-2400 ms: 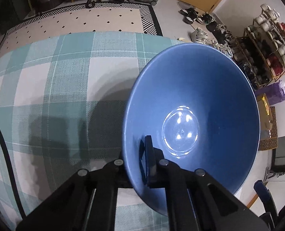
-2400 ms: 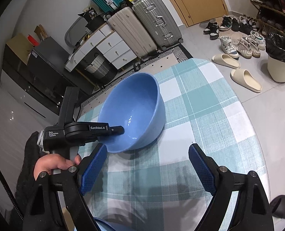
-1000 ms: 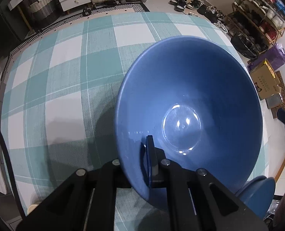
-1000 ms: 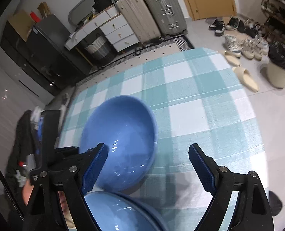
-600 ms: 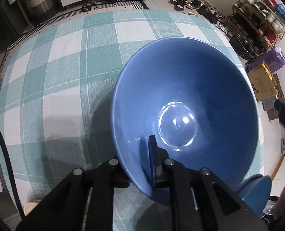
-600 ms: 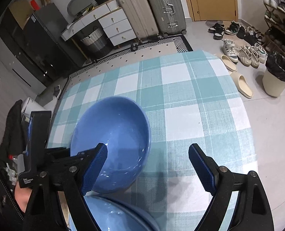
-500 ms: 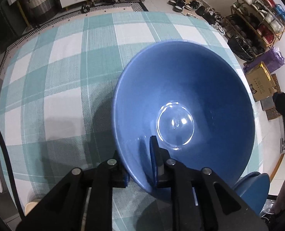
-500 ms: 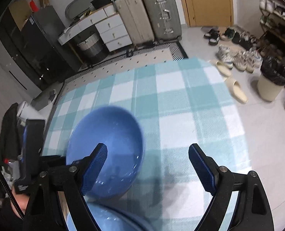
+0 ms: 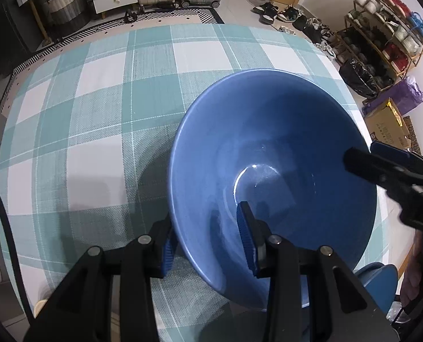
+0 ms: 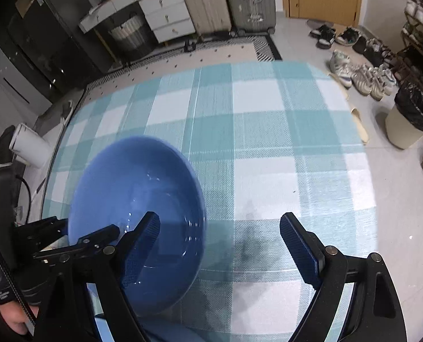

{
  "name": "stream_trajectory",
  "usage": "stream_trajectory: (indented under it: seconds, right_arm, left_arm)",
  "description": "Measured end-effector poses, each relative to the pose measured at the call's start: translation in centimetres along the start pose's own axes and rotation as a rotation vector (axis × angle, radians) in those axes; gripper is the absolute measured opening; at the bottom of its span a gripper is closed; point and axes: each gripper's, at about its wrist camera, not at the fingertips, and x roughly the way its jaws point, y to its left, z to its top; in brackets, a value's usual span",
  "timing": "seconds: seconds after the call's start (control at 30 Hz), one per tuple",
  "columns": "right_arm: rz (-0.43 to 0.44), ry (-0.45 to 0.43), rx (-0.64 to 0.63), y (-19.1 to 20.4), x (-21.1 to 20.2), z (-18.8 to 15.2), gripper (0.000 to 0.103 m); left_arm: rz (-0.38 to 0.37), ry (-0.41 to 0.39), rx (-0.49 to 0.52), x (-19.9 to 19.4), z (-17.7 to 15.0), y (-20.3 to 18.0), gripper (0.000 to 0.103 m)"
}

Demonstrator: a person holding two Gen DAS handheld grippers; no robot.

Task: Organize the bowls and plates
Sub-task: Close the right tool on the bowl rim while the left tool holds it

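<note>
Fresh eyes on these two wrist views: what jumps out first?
The big blue bowl fills the left wrist view; the left gripper straddles its near rim, one finger inside, one outside. Under it, the teal-and-white checked tablecloth covers the table. The right gripper hangs wide open beside the bowl, holding nothing.

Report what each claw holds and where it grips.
Left claw straddles the blue bowl at its near rim, fingers loosely apart. Right claw holds nothing.
</note>
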Motion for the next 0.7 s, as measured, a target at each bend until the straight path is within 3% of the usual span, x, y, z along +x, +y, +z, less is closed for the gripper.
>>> stream_trajectory:
  seconds: [0.2, 0.27, 0.4, 0.5, 0.57, 0.7]
  right_arm:
    - [0.023, 0.070, -0.015, 0.0, 2.3, 0.0, 0.074]
    - [0.033, 0.084, -0.013, -0.1, 2.6, 0.0, 0.065]
    - [0.039, 0.100, -0.015, -0.3, 3.0, 0.2, 0.059]
    - [0.052, 0.124, -0.007, -0.6, 3.5, 0.2, 0.047]
    - [0.063, 0.131, -0.010, -0.5, 3.6, 0.2, 0.037]
    - [0.069, 0.129, -0.043, 0.0, 3.6, 0.2, 0.029]
  left_arm:
    - [-0.026, -0.020, 0.016, -0.1, 0.0, -0.1, 0.038]
    - [-0.032, -0.026, 0.019, -0.2, 0.1, -0.1, 0.035]
    - [-0.038, -0.019, 0.024, -0.2, 0.2, -0.2, 0.032]
    - [-0.027, -0.023, 0.027, -0.1, 0.3, -0.2, 0.025]
    - [-0.037, -0.032, 0.041, -0.1, 0.2, -0.2, 0.012]
    - [-0.072, -0.023, 0.022, 0.1, 0.2, 0.1, 0.011]
